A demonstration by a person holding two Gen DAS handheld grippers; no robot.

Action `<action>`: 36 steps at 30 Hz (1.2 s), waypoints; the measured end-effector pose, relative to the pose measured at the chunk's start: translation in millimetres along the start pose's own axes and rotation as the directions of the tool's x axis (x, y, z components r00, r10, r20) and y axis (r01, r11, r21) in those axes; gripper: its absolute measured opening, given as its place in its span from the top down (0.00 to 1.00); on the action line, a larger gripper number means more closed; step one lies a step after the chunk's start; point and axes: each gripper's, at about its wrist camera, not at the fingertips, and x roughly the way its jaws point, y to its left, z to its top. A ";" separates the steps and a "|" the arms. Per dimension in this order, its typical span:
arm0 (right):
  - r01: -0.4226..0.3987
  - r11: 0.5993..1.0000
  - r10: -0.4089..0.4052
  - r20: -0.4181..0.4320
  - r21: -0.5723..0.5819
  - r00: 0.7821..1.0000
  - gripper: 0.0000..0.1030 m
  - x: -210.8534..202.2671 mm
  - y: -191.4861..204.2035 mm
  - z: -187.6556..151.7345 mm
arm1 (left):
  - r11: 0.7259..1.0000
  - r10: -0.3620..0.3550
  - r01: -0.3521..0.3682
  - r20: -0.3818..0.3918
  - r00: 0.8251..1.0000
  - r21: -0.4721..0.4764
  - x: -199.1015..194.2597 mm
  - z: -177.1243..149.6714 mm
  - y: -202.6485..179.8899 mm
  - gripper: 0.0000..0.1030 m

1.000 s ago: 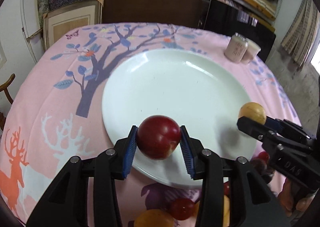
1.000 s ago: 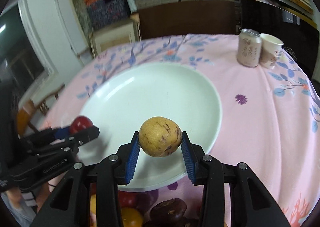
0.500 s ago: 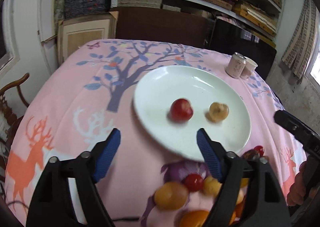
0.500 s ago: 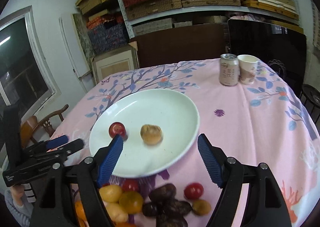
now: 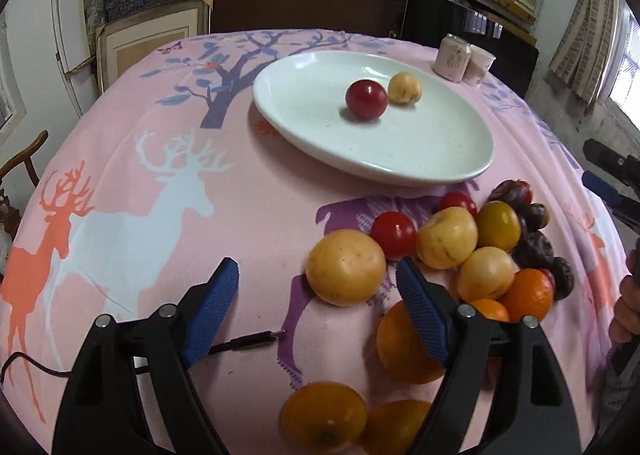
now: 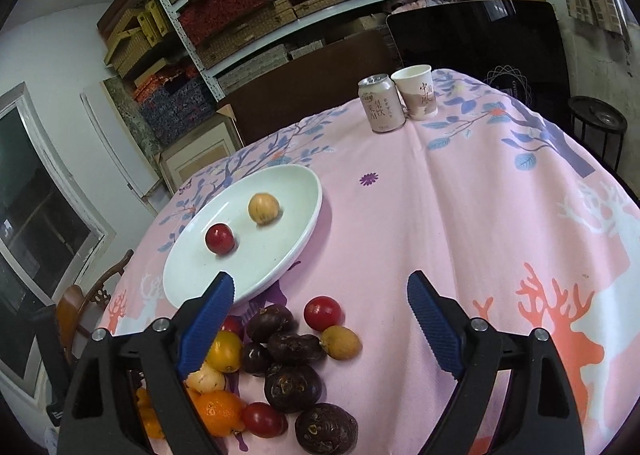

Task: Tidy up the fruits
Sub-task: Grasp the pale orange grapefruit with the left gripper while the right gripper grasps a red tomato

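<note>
A big white plate [image 5: 420, 159] sits on the pink cloth. Two fruits lie on it, very close together, maybe touching. One is a round, shiny red fruit [image 5: 366, 99]. The other is a round, pale yellow fruit with brown spots [image 5: 404, 88].

The other fruits lie in a heap [image 5: 452, 251] on the cloth, just beside the near edge of the plate. There are big yellow ones, small red ones, bright orange ones and dark brown, bumpy ones [image 6: 293, 388]. They press against each other. One small yellow-brown fruit [image 6: 340, 342] lies at the heap's edge. The nearest orange fruits look blurry.
</note>
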 end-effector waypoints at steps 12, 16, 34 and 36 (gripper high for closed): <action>0.004 1.000 -0.004 -0.011 0.005 1.000 0.09 -1.3 2.0 0.1 | 0.994 -0.093 0.094 -0.028 0.995 0.061 11.0 8.7 0.4 0.40; 0.008 1.000 -0.008 -0.014 0.002 1.000 0.09 -2.1 2.9 -0.8 | 0.989 -0.094 0.096 -0.024 0.995 0.115 9.6 8.6 0.4 0.39; 0.037 0.998 -0.039 -0.047 -0.046 0.998 0.09 5.9 8.0 -2.8 | 0.995 -0.042 0.045 -0.034 0.999 0.094 13.1 5.7 7.3 0.58; 0.043 0.998 -0.046 -0.054 -0.055 0.997 0.09 8.0 8.6 -3.7 | 0.996 -0.027 0.029 -0.023 0.999 0.082 11.4 5.0 7.8 0.58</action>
